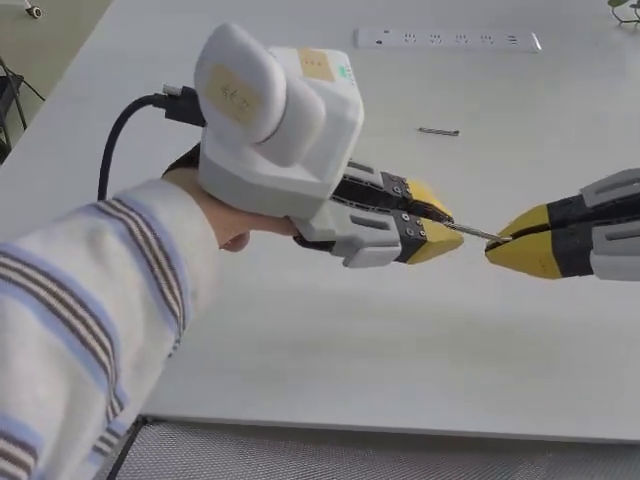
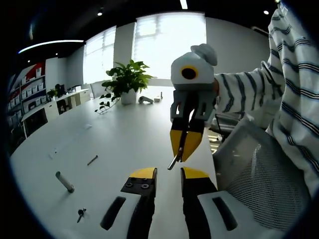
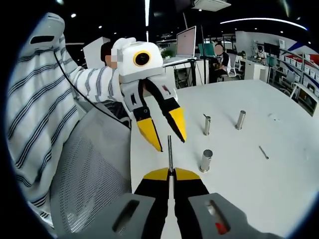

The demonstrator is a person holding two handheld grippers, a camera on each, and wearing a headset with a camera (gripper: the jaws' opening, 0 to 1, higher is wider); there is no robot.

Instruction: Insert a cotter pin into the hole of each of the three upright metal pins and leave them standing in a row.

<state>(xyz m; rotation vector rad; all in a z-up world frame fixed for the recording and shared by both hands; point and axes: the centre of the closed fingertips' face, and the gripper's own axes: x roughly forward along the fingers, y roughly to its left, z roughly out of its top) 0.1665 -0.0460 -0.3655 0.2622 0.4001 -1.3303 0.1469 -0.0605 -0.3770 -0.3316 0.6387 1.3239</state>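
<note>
My right gripper [image 1: 497,246] is shut on a thin cotter pin [image 1: 475,232], which sticks straight out from its yellow jaws [image 3: 169,152]. The pin's free end reaches between the spread jaws of my left gripper [image 1: 447,226], which stands open a little above the white table. From the left gripper view, the right gripper [image 2: 182,152] hangs just ahead with the cotter pin [image 2: 173,163] pointing down at my own open left gripper [image 2: 168,172]. Three upright metal pins [image 3: 206,124] [image 3: 240,119] [image 3: 205,160] stand on the table beyond the right gripper [image 3: 169,172].
A loose pin [image 1: 438,131] lies on the table behind the grippers, and a white power strip [image 1: 447,40] lies at the far edge. Small metal parts [image 2: 65,181] [image 2: 92,160] rest on the table. A mesh chair [image 3: 94,169] is beside the table edge.
</note>
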